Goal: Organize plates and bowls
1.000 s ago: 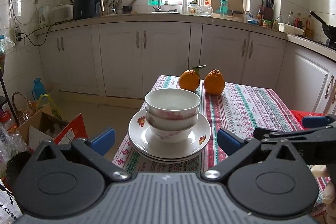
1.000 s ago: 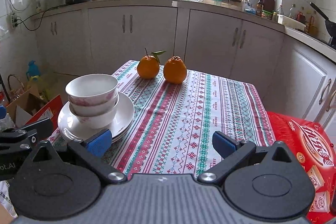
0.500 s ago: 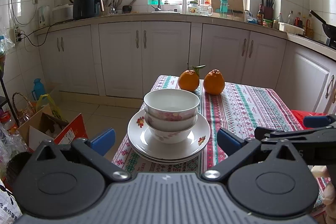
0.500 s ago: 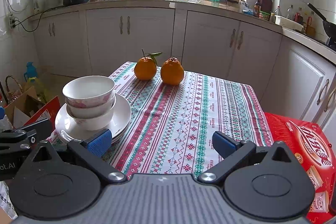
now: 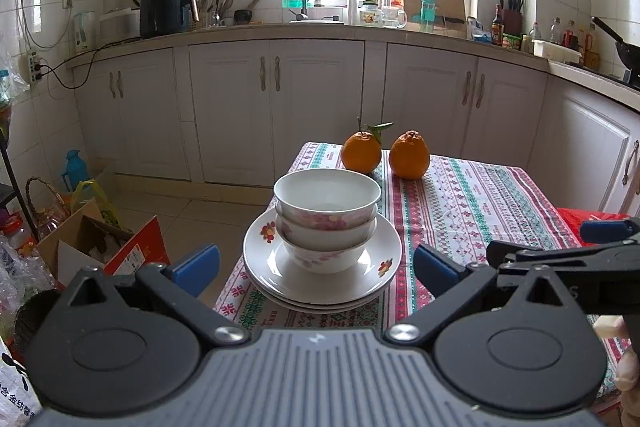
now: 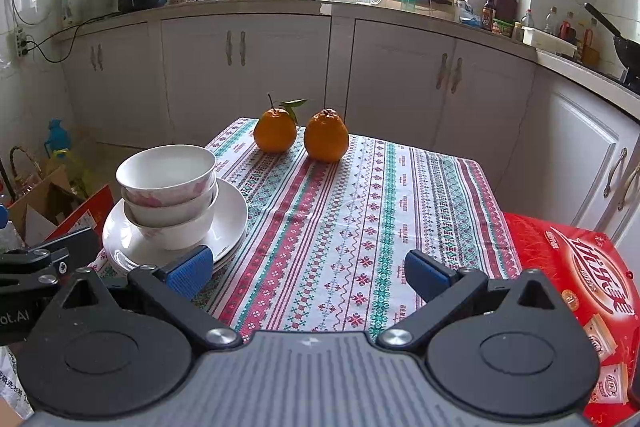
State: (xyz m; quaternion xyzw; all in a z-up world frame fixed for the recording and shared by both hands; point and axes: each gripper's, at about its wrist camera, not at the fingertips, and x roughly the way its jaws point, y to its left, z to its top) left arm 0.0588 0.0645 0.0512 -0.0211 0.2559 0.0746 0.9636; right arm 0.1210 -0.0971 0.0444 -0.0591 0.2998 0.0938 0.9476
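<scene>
A stack of white bowls with pink flowers [image 5: 326, 201] stands nested on a stack of white plates [image 5: 380, 259] at the near left corner of the table. The bowls [image 6: 168, 175] and plates [image 6: 232, 215] also show at the left of the right wrist view. My left gripper [image 5: 316, 265] is open and empty, just in front of the stack, apart from it. My right gripper [image 6: 308, 269] is open and empty over the near table edge, to the right of the stack.
Two oranges [image 5: 360, 153] [image 5: 409, 159] sit at the far end of the patterned tablecloth [image 6: 360, 211]. A red box [image 6: 576, 267] lies to the right of the table. A cardboard box [image 5: 96, 239] and bags stand on the floor at left. Kitchen cabinets [image 5: 276, 115] run behind.
Both grippers have drifted slightly; the stack sits a little lower and nearer in the views. Both stay open and empty. The dishes have not moved.
</scene>
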